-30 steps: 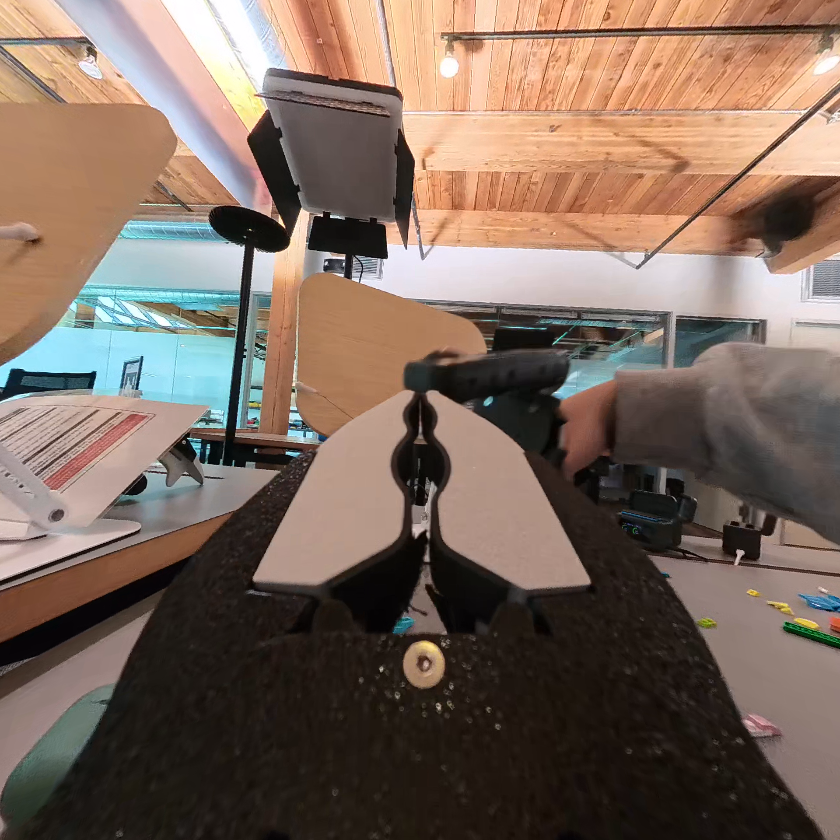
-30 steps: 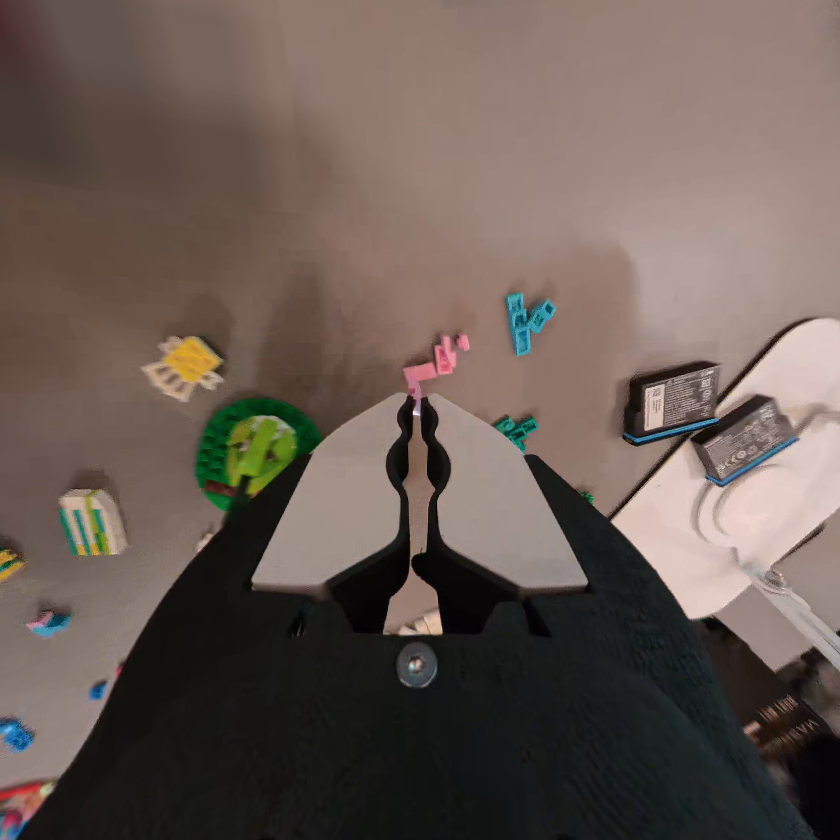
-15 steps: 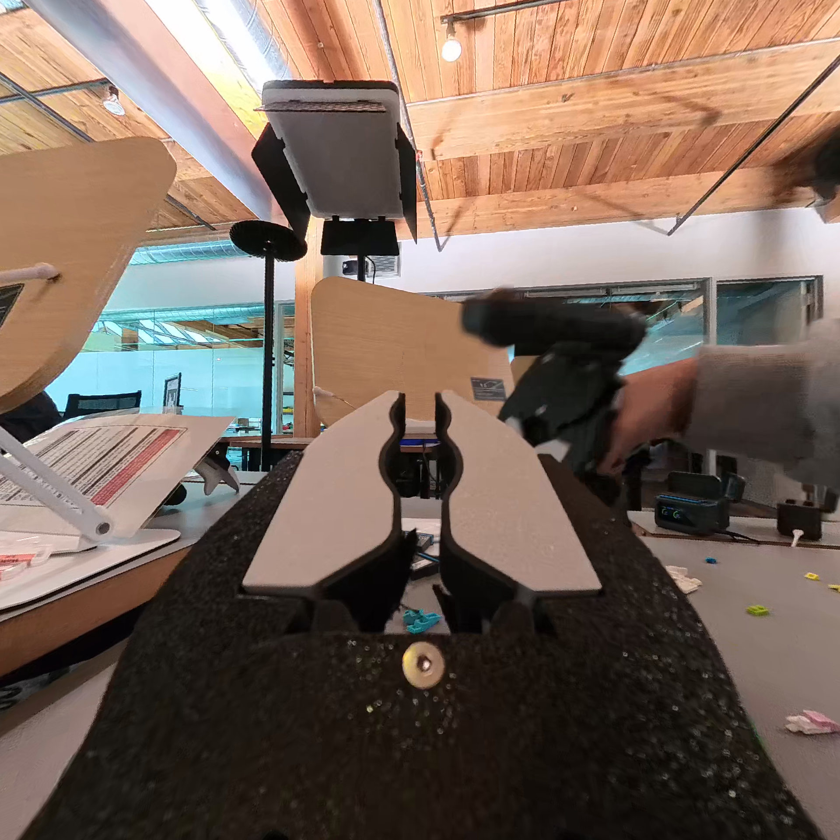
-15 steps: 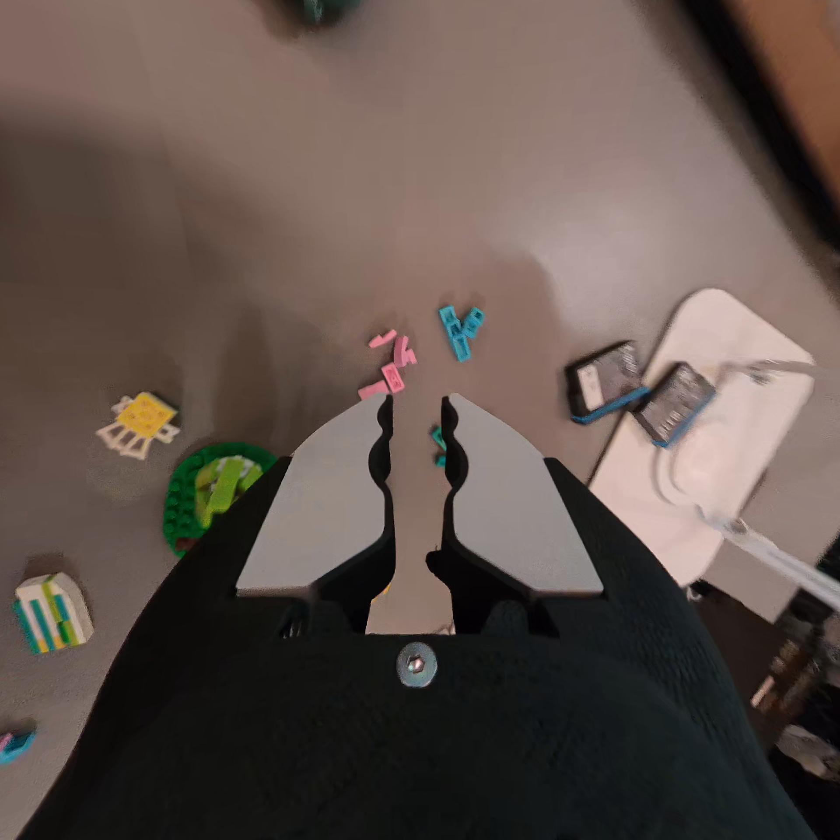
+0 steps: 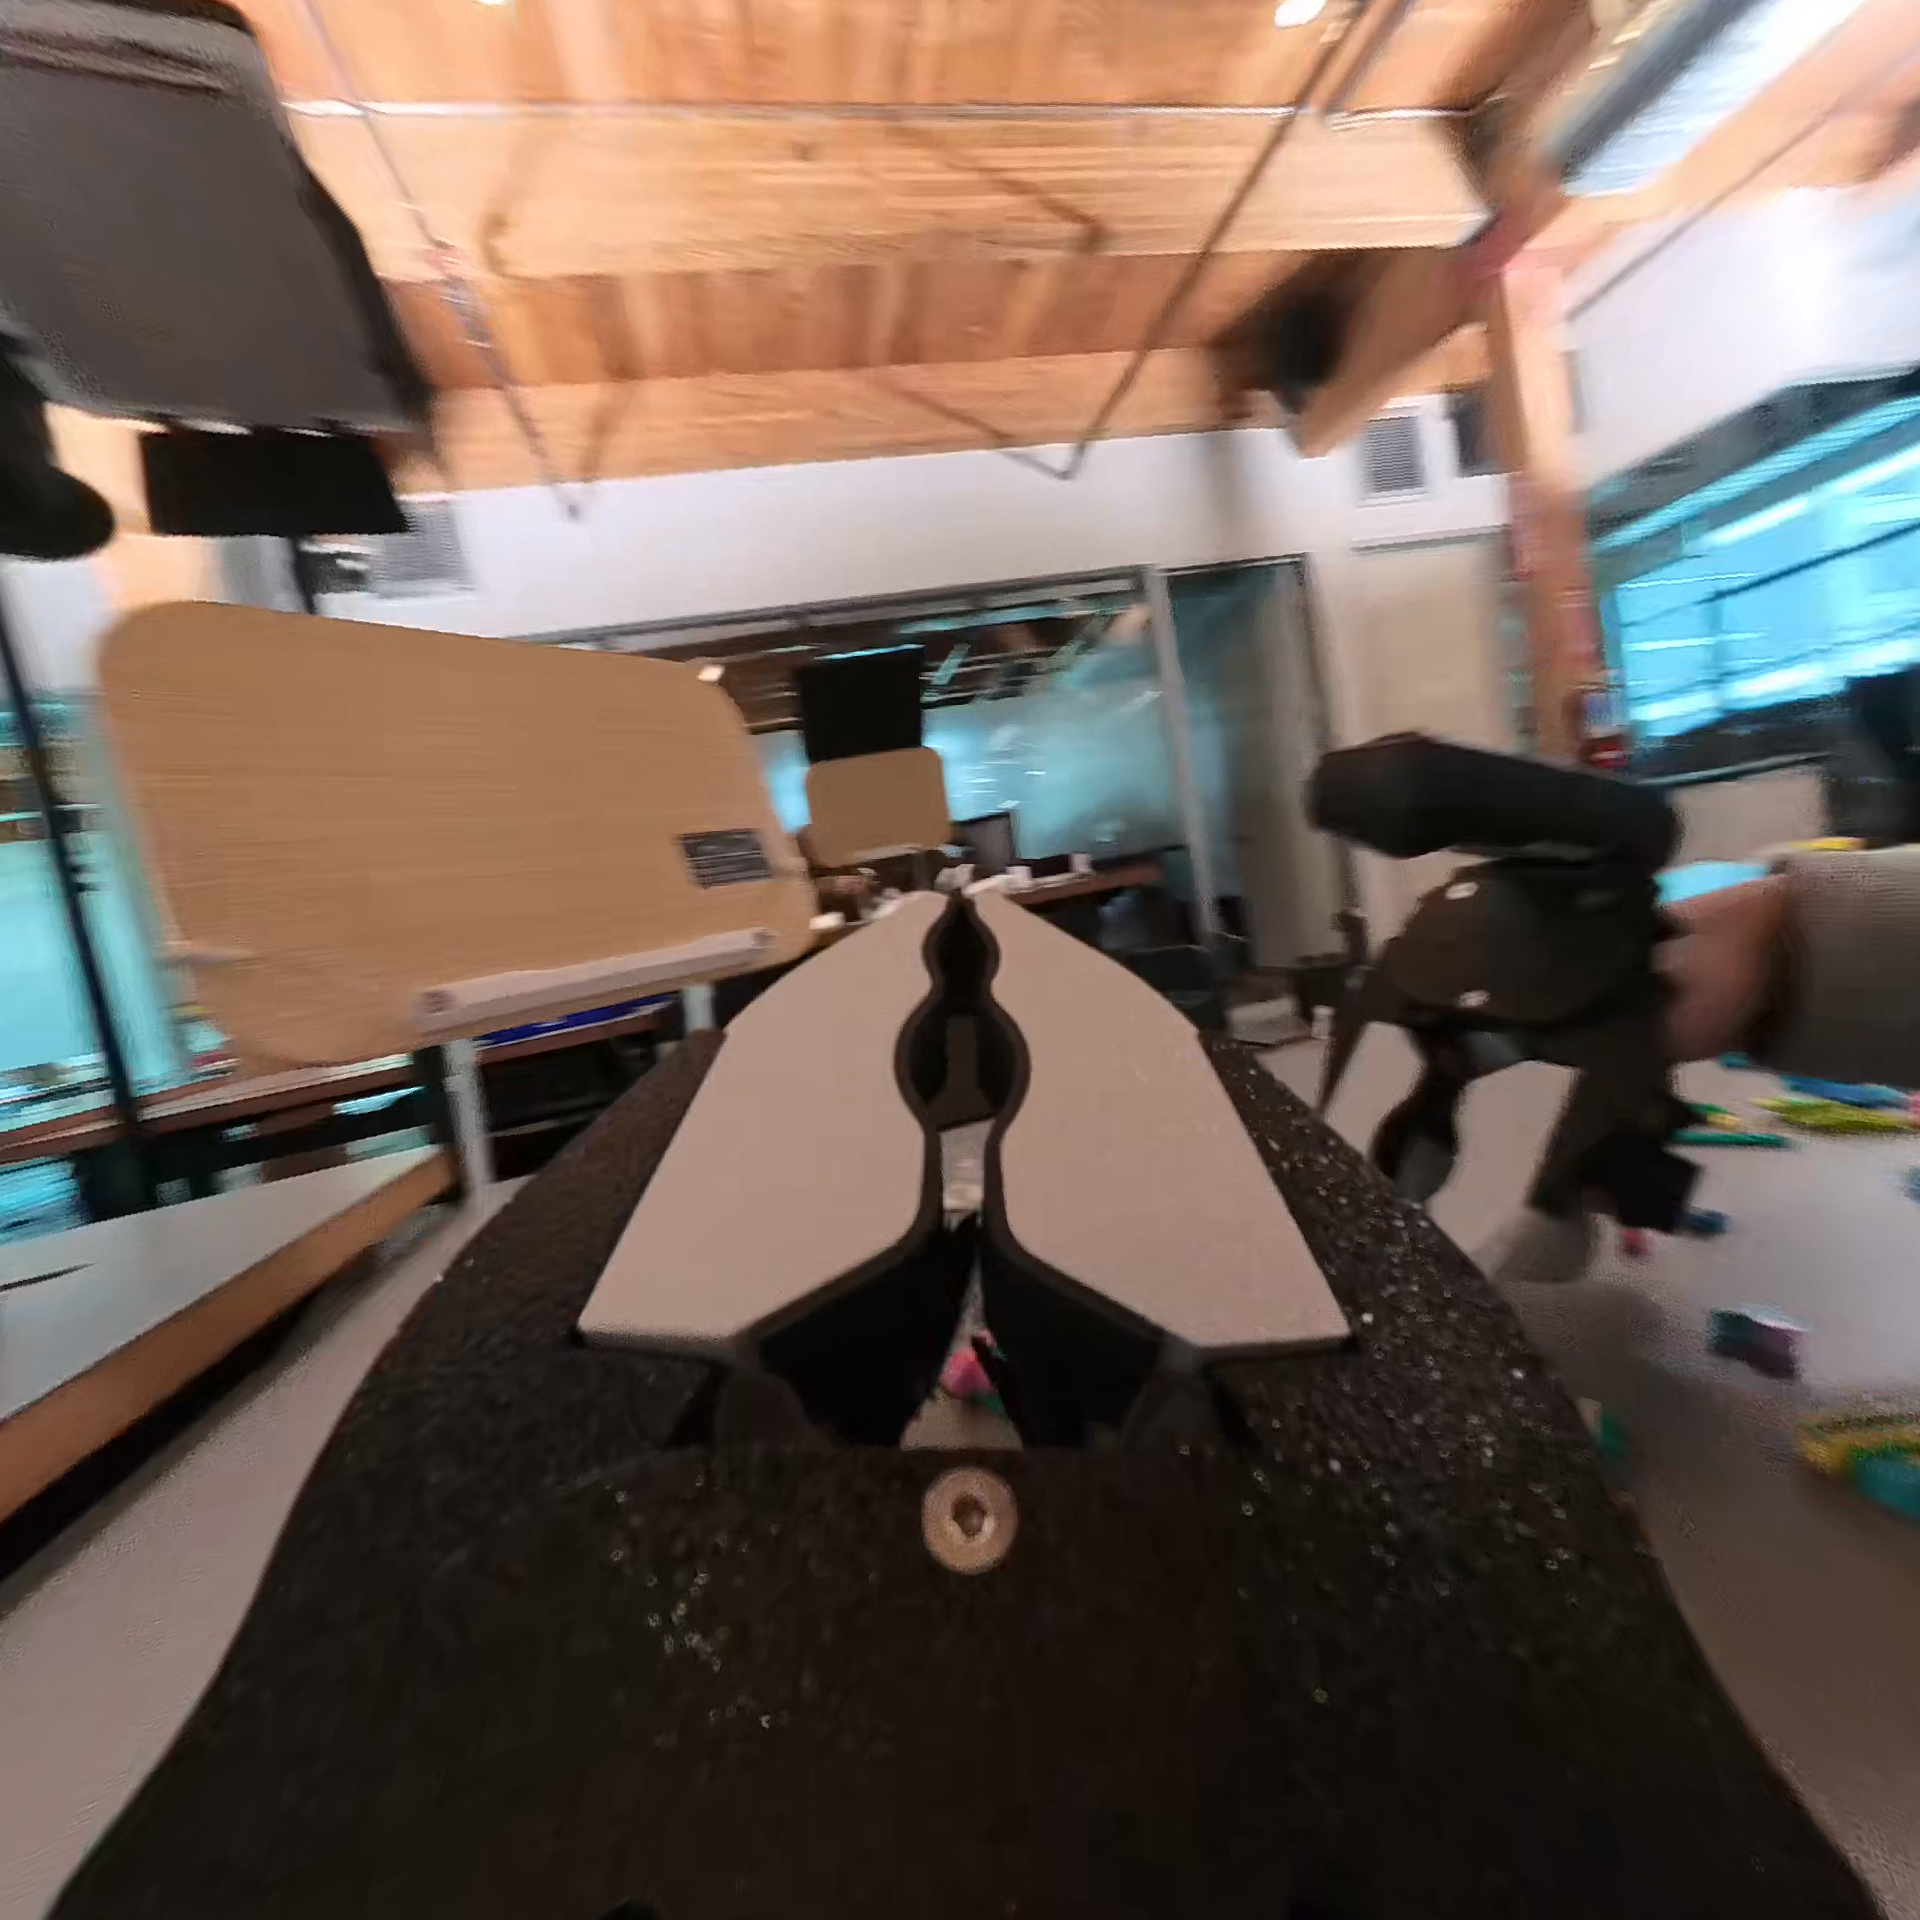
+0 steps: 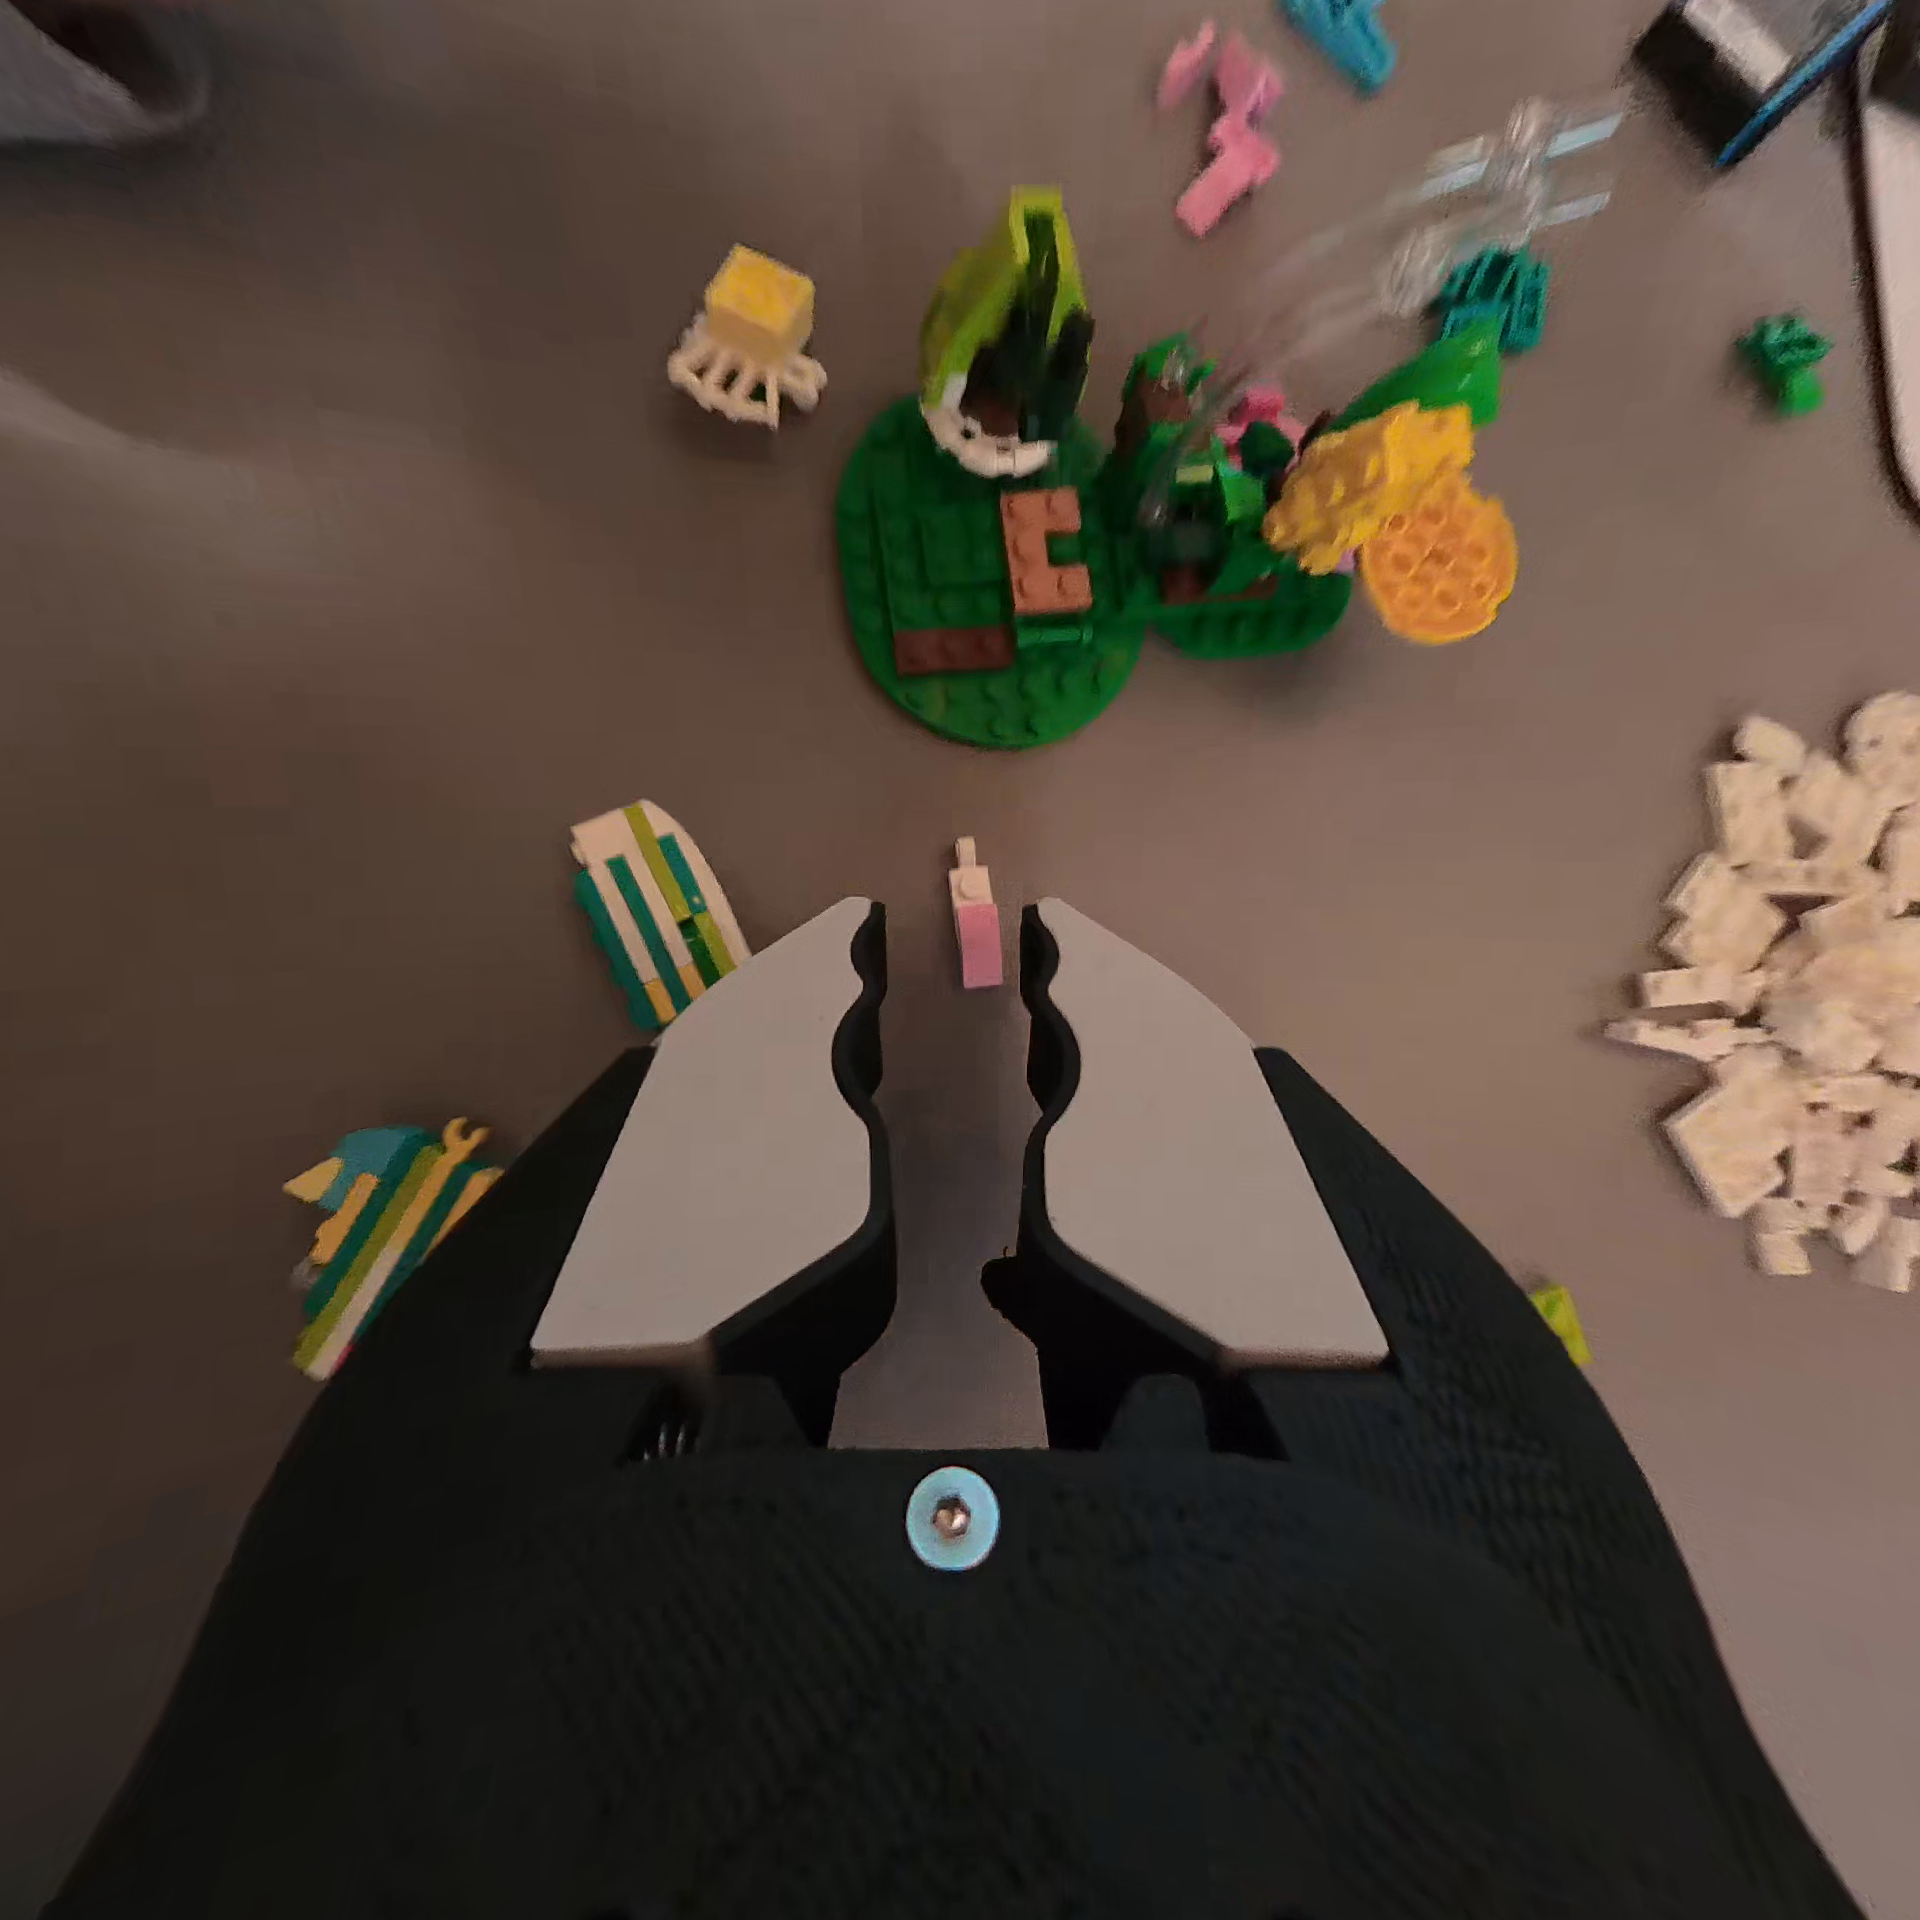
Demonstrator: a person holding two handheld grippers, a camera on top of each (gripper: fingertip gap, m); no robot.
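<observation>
My right gripper is open and low over the grey table. A small pink and white brick piece lies on the table between its fingertips, with a gap on each side. A green round baseplate build stands just beyond it. My left gripper is shut, with nothing seen between its tips, and is raised, pointing across the room. In the left wrist view, the right gripper's black body shows at the right, held by a hand in a grey sleeve.
A striped white and teal piece lies left of the right fingertips, with another nearer. A pile of white bricks lies at the right. A yellow cube on white legs, a yellow round plate, pink bricks and a black battery lie farther off.
My right gripper went from shut to open and moved across the table to the green build and the pink piece. My left gripper opened a little, shut again, and swung to the right.
</observation>
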